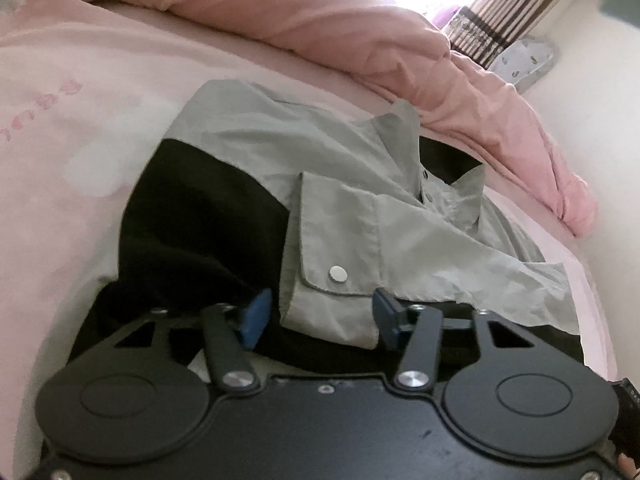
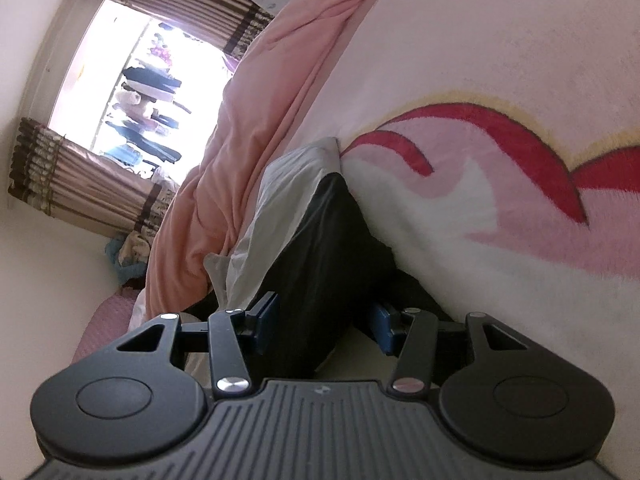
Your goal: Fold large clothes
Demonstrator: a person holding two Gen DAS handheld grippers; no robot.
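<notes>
Jacket, grey and black, lies partly folded on the pink bed, sleeves in, halving seemingly left. Left gripper half-open around its pocket flap, pads apparently not pressing; right gripper clamps the black fold.

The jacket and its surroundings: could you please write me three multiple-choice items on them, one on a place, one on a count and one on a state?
1. Where does the jacket lie?
A. on a chair
B. on the pink bed
C. on a hanger

2. How many silver snaps show on its grey pocket?
A. one
B. three
C. none

3. How are the striped curtains?
A. fully shut
B. taken down
C. drawn aside

Key: B, pink bedding surrounds it; A, a single snap shows; C, the bright window shows between them.
</notes>
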